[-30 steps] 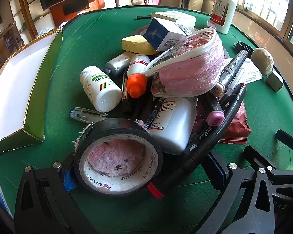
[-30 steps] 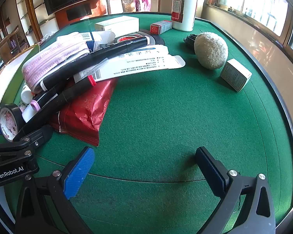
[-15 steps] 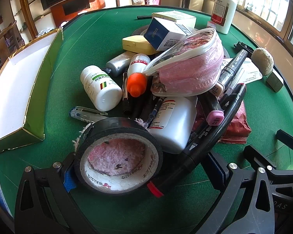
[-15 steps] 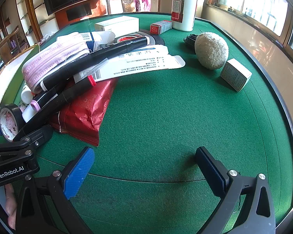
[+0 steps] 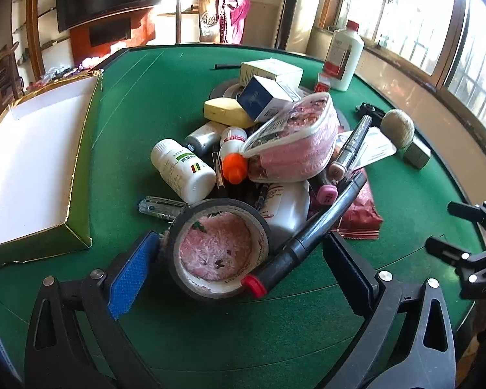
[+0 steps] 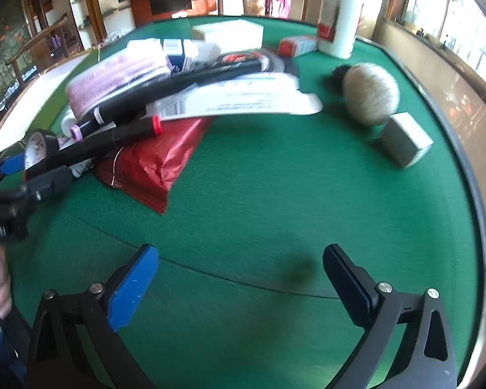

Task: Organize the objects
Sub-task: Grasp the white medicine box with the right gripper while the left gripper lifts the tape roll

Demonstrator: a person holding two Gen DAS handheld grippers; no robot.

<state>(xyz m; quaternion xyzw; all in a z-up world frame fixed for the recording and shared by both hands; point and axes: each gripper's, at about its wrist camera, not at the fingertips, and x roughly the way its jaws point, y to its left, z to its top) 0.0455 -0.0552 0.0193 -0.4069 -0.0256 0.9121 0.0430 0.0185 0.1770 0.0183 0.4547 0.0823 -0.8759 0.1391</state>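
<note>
On the green felt table (image 5: 165, 74), the left gripper (image 5: 239, 267) stands with its jaws wide, the blue pad at 9 o'clock and the black pad at 3 o'clock of a black tape roll (image 5: 218, 253) that stands tilted between them; whether either pad touches the roll cannot be told. A long black marker with a red cap (image 5: 311, 231) leans across the roll's 3 o'clock edge. Past the roll, toward 12 o'clock, lies the heap: a white pill bottle (image 5: 183, 170), a small bottle with an orange cap (image 5: 233, 154), a pink zip pouch (image 5: 293, 149), a yellow case (image 5: 225, 111) and a blue-and-white carton (image 5: 265, 100). A red foil packet (image 5: 359, 214) lies at 2 o'clock of the roll. An open white-lined box lid (image 5: 32, 162) sits at 10 o'clock, apart from the heap. The right gripper (image 6: 241, 274) hovers over bare felt, jaws wide and holding nothing. From it, the twine ball (image 6: 371, 95) and a small grey box (image 6: 405, 142) touching it lie at 1 o'clock, a tall white bottle (image 6: 338, 13) toward 12, and the heap at 10 to 11 o'clock. The right view is blurred.
</note>
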